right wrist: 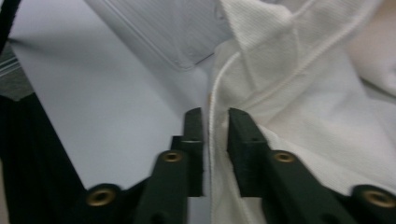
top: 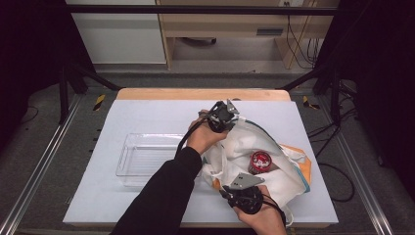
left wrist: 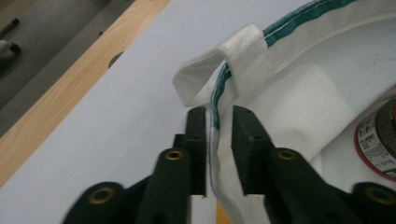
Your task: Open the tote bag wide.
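A white cloth bag (top: 274, 166) with green and orange trim lies open at the right of the table. Inside it rests a red-rimmed can (top: 261, 161), also seen at the right edge of the left gripper view as the can (left wrist: 380, 140). My left gripper (top: 226, 113) is at the bag's far rim, jaws shut on the green-stitched edge of the bag (left wrist: 215, 112). My right gripper (top: 240, 188) is at the near rim, jaws shut on the white hem of the bag (right wrist: 212, 116). The two hold the mouth apart.
A clear plastic tray (top: 142, 156) stands left of the bag, and its corner (right wrist: 182, 51) shows beyond my right jaws. The white mat (top: 147, 117) covers the table, with a wooden strip (top: 195, 94) along the far edge.
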The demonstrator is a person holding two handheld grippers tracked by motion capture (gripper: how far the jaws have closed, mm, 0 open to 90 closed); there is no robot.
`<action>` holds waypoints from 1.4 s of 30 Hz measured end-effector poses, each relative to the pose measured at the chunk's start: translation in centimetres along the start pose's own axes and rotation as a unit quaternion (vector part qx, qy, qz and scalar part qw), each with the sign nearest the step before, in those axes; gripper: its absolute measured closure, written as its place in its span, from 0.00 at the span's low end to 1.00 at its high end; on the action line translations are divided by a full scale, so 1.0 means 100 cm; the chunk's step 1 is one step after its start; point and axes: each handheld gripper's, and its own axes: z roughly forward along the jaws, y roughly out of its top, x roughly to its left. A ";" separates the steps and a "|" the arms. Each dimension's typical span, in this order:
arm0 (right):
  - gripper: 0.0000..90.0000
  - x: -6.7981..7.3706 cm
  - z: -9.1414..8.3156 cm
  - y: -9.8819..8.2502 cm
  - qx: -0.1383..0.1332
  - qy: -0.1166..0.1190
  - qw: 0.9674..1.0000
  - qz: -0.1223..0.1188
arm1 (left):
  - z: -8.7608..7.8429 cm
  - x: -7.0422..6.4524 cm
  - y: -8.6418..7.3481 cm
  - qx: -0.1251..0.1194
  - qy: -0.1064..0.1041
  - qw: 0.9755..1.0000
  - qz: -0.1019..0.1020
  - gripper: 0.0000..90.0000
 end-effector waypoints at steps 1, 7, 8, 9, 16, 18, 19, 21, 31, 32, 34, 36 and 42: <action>0.74 0.000 -0.002 0.000 -0.005 -0.005 1.000 0.001 | -0.004 -0.002 0.000 -0.007 0.006 1.000 0.000 0.77; 0.43 0.000 -0.020 0.000 -0.032 -0.040 0.999 -0.003 | -0.038 -0.013 -0.002 -0.063 0.027 0.998 -0.005 0.51; 0.40 0.000 -0.022 0.001 -0.038 -0.044 0.998 -0.005 | -0.045 -0.015 -0.003 -0.069 0.028 0.997 -0.004 0.49; 0.37 -0.001 -0.025 0.001 -0.041 -0.046 0.998 -0.009 | -0.052 -0.017 -0.005 -0.075 0.030 0.997 -0.006 0.48; 0.30 -0.015 -0.061 0.007 -0.075 -0.085 0.993 -0.014 | -0.098 -0.037 -0.030 -0.104 0.021 0.994 -0.016 0.45; 0.30 -0.024 -0.072 0.010 -0.080 -0.091 0.993 -0.001 | -0.106 -0.045 -0.039 -0.108 0.014 0.994 -0.015 0.44; 0.31 -0.029 -0.077 0.011 -0.083 -0.098 0.992 -0.001 | -0.106 -0.045 -0.039 -0.108 0.014 0.994 -0.015 0.44; 0.32 -0.039 -0.086 0.013 -0.081 -0.114 0.990 0.000 | -0.114 -0.058 -0.051 -0.111 0.003 0.994 -0.012 0.43; 0.42 -0.086 -0.129 0.026 -0.058 -0.182 0.981 -0.013 | -0.097 -0.090 -0.085 -0.084 -0.013 0.996 -0.012 0.41; 0.44 -0.092 -0.132 0.026 -0.054 -0.189 0.980 -0.013 | -0.097 -0.090 -0.085 -0.084 -0.013 0.996 -0.012 0.41; 0.44 -0.104 -0.136 0.028 -0.042 -0.198 0.979 -0.013 | -0.088 -0.098 -0.092 -0.070 -0.014 0.997 -0.006 0.41; 0.44 -0.114 -0.134 0.028 -0.023 -0.197 0.980 -0.007 | -0.084 -0.101 -0.095 -0.070 -0.021 0.997 -0.009 0.41; 0.42 -0.127 -0.109 0.020 0.034 -0.178 0.983 -0.034 | -0.076 -0.112 -0.099 -0.050 -0.025 0.998 0.010 0.43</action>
